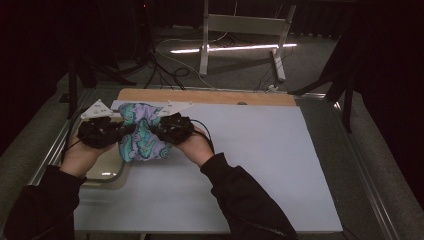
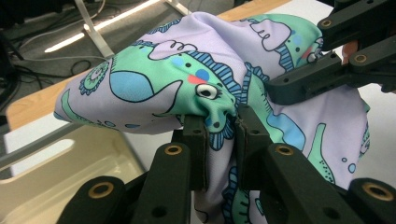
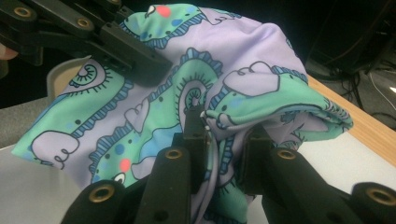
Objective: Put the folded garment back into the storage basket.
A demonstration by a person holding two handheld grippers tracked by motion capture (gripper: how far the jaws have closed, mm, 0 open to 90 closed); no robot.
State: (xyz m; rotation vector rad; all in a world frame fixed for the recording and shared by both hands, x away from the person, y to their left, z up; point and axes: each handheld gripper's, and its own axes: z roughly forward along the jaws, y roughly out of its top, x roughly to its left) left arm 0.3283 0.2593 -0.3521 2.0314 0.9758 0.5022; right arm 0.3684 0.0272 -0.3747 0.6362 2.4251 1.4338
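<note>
The left gripper is clenched on a fold of the lilac stretch cloth printed with green and blue cartoon creatures; in the left gripper view its two black jaws stand nearly together with a bunched ridge of fabric pinched between them. The right gripper likewise grasps the same cloth: in the right gripper view a gathered edge of the fabric is caught between its jaws, which stand a little wider apart than the left pair, with folds filling the gap. Each gripper view also shows the other gripper's black jaws pressing into the cloth from the far side.

In the high view the left gripper and right gripper face each other from either side of the cloth, which is held bunched between them at the far left part of the white table. Whether the lower folds of the cloth touch the table cannot be told. The person's hands, in dark sleeves, come in from the near edge.

A shallow cream-coloured tray with a rounded rim lies at the left edge of the table, under the left hand and partly beneath the cloth; its visible part looks bare. A strip of wooden board runs along the far edge of the table.
</note>
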